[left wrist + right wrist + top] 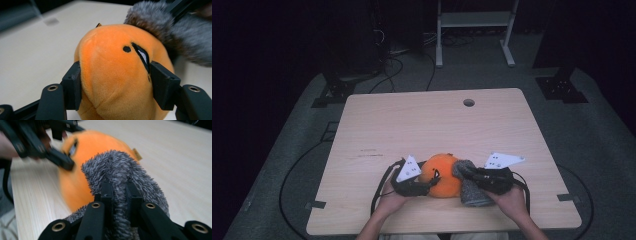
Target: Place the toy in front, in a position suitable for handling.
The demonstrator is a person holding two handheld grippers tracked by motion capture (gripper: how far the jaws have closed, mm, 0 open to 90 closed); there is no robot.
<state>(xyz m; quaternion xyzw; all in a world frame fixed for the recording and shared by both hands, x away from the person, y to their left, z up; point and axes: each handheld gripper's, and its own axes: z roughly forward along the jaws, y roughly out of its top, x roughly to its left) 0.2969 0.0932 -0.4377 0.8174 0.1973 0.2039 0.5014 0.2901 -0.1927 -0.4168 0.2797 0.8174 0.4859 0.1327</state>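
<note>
Both grips are on, nothing separated or moved off yet. Left gripper (115, 85) has its fingers (72, 87) clamped on either side of the orange plush toy (112, 75), denting the plush. Right gripper (118, 195) is clenched tight on a fold of the grey fuzzy cloth (120, 170), fingers (107, 192) nearly together with the fabric pinched between. Both things sit at the near edge of the tabletop (412, 125), centre: the toy just left of the cloth, touching it, the cloth draped against the toy's right side. My read: grasp stage done, what's left is either pulling the cloth over the toy or peeling it away. Can't tell which.
</note>
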